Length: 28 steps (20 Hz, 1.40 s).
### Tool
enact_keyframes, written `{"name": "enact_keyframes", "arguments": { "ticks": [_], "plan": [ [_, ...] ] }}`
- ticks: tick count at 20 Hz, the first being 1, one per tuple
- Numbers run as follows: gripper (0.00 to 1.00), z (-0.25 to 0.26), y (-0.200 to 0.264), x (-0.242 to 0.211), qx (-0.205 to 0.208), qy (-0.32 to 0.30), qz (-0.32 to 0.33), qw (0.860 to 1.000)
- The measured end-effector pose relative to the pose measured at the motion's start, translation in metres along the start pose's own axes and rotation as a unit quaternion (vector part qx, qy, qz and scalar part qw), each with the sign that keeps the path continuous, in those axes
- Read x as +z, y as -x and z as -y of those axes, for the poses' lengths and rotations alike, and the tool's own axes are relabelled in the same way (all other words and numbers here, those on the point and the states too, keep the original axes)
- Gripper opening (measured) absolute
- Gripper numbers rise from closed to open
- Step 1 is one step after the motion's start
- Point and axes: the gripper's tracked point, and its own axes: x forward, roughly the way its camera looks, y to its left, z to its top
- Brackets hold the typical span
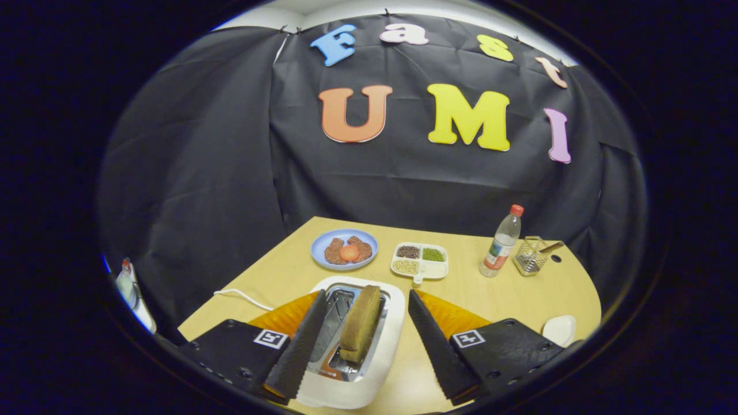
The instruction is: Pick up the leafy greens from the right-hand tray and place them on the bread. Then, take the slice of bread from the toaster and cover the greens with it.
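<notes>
White plastic toaster (377, 369), one in number, stands on the wooden table (519, 294) between the two fingers (302, 340) of the gripper (364, 323). The fingers are spread wide, one on each side of the toaster, and hold nothing; whether the left finger touches the toaster's wall cannot be told. The toaster has two slots: the left slot (334, 323) is empty, and the right one holds one slice of bread (360, 329), standing on edge and rising above the slot. One white cord (242, 297) lies on the table to the left of the toaster.

Beyond the fingers, one blue plate (323, 256) carries two brown patties (334, 252) with one orange-red round item (349, 253) resting between them. Just beside the plate, to its right, one white tray (441, 270) is divided into four compartments: dark grains (408, 252) at far left, green grains (433, 254) at far right, pale grains (406, 266) at near left, and a near-right compartment whose content cannot be made out.

Farther right stand one clear bottle (503, 242) with a red cap and, near it, one wire basket (530, 256) holding a thin stick-like item. One small white dish (559, 329) sits near the table's right edge, beyond the right finger. Leafy greens cannot be identified among these things. Black cloth (230, 173) forms the wall behind the table.
</notes>
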Motion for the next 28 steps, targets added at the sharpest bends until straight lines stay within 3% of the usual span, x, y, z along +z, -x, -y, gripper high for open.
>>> {"name": "enact_keyframes", "arguments": {
  "ticks": [1,6,9,11,14,22,28],
  "plan": [
    [0.8,0.0,-0.004,-0.003,-0.005,-0.007,-0.012,1.0],
    [0.23,-0.003,-0.018,-0.031,-0.034,-0.026,-0.117,0.992],
    [0.13,0.0,-0.014,-0.033,-0.048,-0.016,-0.126,0.991],
    [0.07,-0.001,-0.009,-0.03,-0.051,0.005,-0.115,0.992],
    [0.08,-0.004,0.009,-0.008,-0.059,0.056,-0.071,0.994],
    [0.07,-0.016,0.09,0.057,-0.047,0.043,0.006,0.998],
    [0.07,0.028,0.127,0.051,-0.067,0.03,0.024,0.997]
  ]
}}
